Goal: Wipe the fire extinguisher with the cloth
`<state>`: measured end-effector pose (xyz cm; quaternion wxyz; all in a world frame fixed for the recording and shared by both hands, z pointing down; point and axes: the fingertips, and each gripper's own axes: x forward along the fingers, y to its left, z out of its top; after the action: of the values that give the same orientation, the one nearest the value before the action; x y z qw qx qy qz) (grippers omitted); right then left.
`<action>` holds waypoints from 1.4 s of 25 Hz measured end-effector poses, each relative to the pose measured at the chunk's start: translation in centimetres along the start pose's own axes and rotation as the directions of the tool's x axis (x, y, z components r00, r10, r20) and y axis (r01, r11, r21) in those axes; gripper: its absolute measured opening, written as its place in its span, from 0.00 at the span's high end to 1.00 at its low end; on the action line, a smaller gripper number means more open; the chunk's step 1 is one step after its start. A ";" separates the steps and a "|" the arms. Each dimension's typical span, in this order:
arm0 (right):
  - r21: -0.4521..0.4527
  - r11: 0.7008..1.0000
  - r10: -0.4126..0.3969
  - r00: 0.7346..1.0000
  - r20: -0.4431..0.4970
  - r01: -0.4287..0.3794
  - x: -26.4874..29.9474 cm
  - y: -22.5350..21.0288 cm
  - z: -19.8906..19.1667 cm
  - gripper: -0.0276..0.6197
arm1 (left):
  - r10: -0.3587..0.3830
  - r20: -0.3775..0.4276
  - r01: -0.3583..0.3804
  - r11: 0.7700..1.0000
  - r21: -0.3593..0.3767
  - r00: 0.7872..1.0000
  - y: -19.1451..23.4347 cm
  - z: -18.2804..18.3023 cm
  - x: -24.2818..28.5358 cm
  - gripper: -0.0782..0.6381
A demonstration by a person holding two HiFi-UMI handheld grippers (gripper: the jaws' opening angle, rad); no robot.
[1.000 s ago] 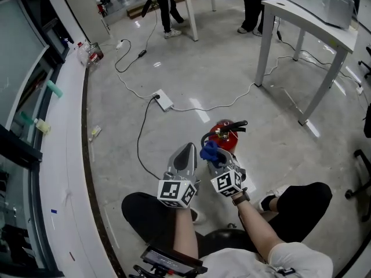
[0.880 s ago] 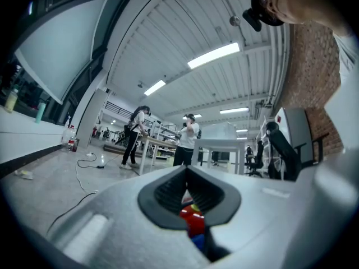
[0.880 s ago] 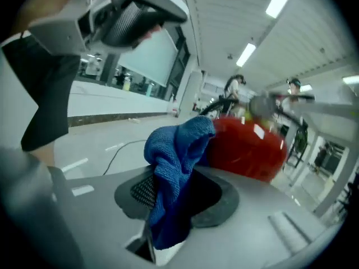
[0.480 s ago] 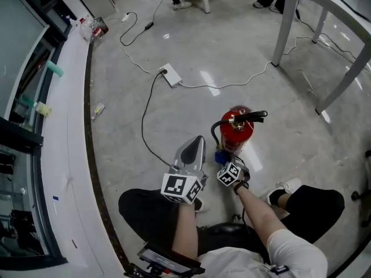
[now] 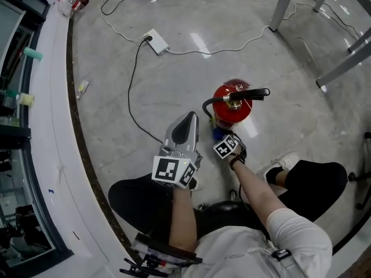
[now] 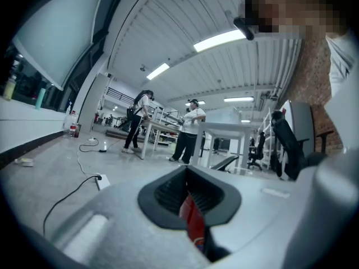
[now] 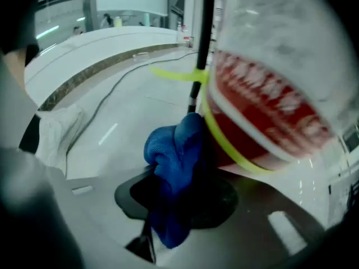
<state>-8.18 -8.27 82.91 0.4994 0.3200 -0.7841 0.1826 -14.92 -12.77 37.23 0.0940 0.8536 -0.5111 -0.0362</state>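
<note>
The red fire extinguisher (image 5: pixel 231 106) stands upright on the floor, with a black handle and a black hose. My right gripper (image 5: pixel 221 138) is shut on a blue cloth (image 5: pixel 218 134) and holds it against the lower near side of the cylinder. In the right gripper view the bunched cloth (image 7: pixel 174 156) touches the red body (image 7: pixel 263 122) by a yellow-green band. My left gripper (image 5: pixel 188 120) hovers just left of the extinguisher, its jaws together and holding nothing. In the left gripper view a red strip of the extinguisher (image 6: pixel 192 220) shows through the narrow slit between the jaws.
A white power strip (image 5: pixel 157 41) with black and white cables lies on the floor beyond the extinguisher. A curved white ledge (image 5: pixel 49 132) with bottles runs along the left. Grey table legs (image 5: pixel 283 4) stand at the upper right. The person's legs and a shoe (image 5: pixel 285 162) are close below.
My right gripper has carried the cloth down from the valve at the top to the lower side of the cylinder. The head view has tipped down and closer. The left gripper has hardly moved.
</note>
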 end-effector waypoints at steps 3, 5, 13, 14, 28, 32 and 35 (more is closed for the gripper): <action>0.166 0.984 0.036 0.978 0.206 -0.071 -6.4 -0.1 3.5 0.76 | 0.023 0.043 -0.022 1.000 -0.005 0.999 -0.4 2.0 -0.4 0.89; 0.200 0.975 0.007 0.908 0.418 -0.100 -13.3 -0.1 7.4 0.75 | 0.030 0.076 -0.031 1.000 0.004 0.997 -0.6 3.3 -0.9 0.89; 0.134 0.964 -0.234 0.484 0.843 0.231 -39.4 -4.9 19.4 0.75 | 0.016 0.147 -0.016 1.000 -0.003 0.989 -2.5 6.3 -3.1 0.89; 0.100 0.960 -0.223 0.501 0.836 0.260 -39.5 -5.4 20.0 0.75 | 0.010 0.150 -0.010 1.000 -0.005 0.989 -2.9 6.3 -3.2 0.89; -0.344 0.775 -0.149 0.682 0.716 0.531 -25.0 -0.1 14.0 0.76 | 0.051 0.126 -0.050 0.999 -0.015 0.991 -2.8 3.9 -4.7 0.89; -0.350 0.875 -0.134 0.861 0.490 0.335 -12.6 -0.4 7.0 0.76 | 0.048 0.098 -0.047 0.999 -0.013 0.994 -2.8 3.4 -4.4 0.89; -0.391 0.896 -0.081 0.943 0.324 0.212 -5.9 -0.1 3.1 0.76 | 0.046 0.052 -0.046 0.999 0.001 0.998 -2.5 1.5 -4.1 0.89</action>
<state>-8.39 -8.32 76.26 0.4443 0.2875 -0.8448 -0.0799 -14.92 -8.18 35.15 0.0804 0.8404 -0.5331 -0.0555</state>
